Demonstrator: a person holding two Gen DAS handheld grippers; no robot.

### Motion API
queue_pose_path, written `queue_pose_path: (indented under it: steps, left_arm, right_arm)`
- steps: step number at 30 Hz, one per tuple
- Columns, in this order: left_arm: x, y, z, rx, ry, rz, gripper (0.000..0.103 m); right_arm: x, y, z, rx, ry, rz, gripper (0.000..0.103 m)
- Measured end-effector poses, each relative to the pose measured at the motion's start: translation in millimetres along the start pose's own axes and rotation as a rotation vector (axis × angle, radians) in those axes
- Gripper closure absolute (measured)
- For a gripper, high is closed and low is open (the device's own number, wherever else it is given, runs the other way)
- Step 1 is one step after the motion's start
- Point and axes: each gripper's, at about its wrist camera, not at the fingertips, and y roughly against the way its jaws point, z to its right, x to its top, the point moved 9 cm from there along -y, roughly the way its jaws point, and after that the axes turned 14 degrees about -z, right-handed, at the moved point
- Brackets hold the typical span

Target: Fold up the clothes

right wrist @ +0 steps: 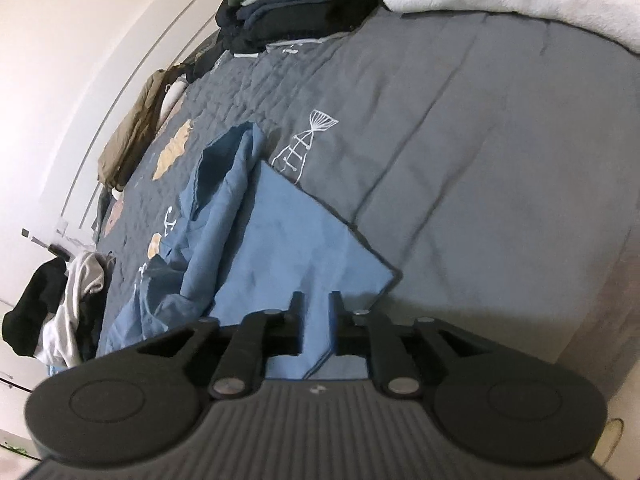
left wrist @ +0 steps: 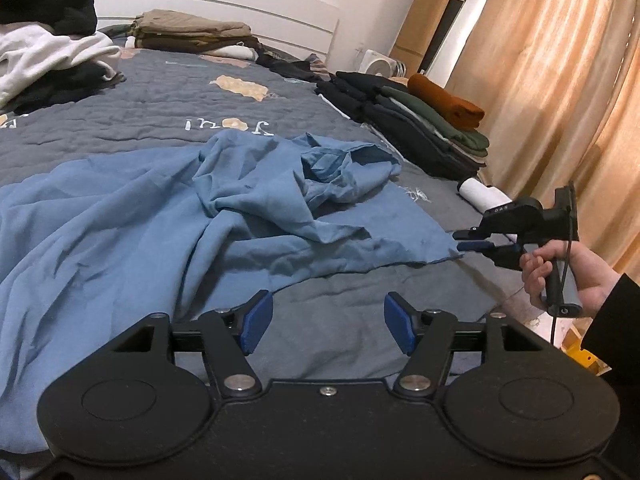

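A crumpled blue garment (left wrist: 200, 220) lies spread on the grey quilted bed (left wrist: 160, 100). My left gripper (left wrist: 328, 322) hovers open over the bed just past the garment's near edge, with nothing between its blue pads. A hand (left wrist: 560, 276) holds my right gripper (left wrist: 460, 240), turned sideways at the garment's right corner. In the right wrist view its fingers stand a narrow gap apart, and that flat corner of the blue garment (right wrist: 280, 240) shows in the gap of the right gripper (right wrist: 316, 308). I cannot tell whether the cloth is pinched.
A stack of folded dark clothes (left wrist: 420, 120) topped by a rust-brown piece (left wrist: 444, 100) lines the bed's right side, with a white roll (left wrist: 480, 194) beside it. An unfolded black-and-white heap (left wrist: 48, 48) sits far left, and folded khaki items (left wrist: 192, 32) lie by the headboard. Curtains (left wrist: 560, 80) hang to the right.
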Motion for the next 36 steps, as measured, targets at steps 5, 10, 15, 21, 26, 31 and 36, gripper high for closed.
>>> queue_pose_path:
  steps: [5,10,15,21,26,31,36]
  left_arm:
    - [3,-5,9,-0.019,-0.009,-0.004,0.042]
    - [5,-10,20,-0.040,-0.022,-0.004,0.042]
    - [8,-17,28,-0.050,-0.029,-0.007,0.042]
    - [10,-21,30,-0.050,-0.022,-0.010,0.042]
    - [10,-21,31,-0.046,-0.025,-0.011,0.042]
    - [10,-21,29,-0.043,-0.021,-0.012,0.042]
    - [11,-23,30,-0.044,-0.027,-0.016,0.042]
  right_arm:
    - [-6,-4,9,-0.032,-0.002,-0.019,0.074]
    - [-2,-17,19,-0.050,-0.011,-0.021,0.073]
    - [5,-22,22,0.001,-0.020,-0.005,0.072]
    - [11,-26,24,0.049,-0.030,0.011,0.068]
    - [9,-24,23,0.044,-0.044,0.007,0.067]
    - [0,-24,18,0.004,-0.032,-0.029,0.059]
    - [4,-29,20,0.030,-0.059,-0.014,0.058]
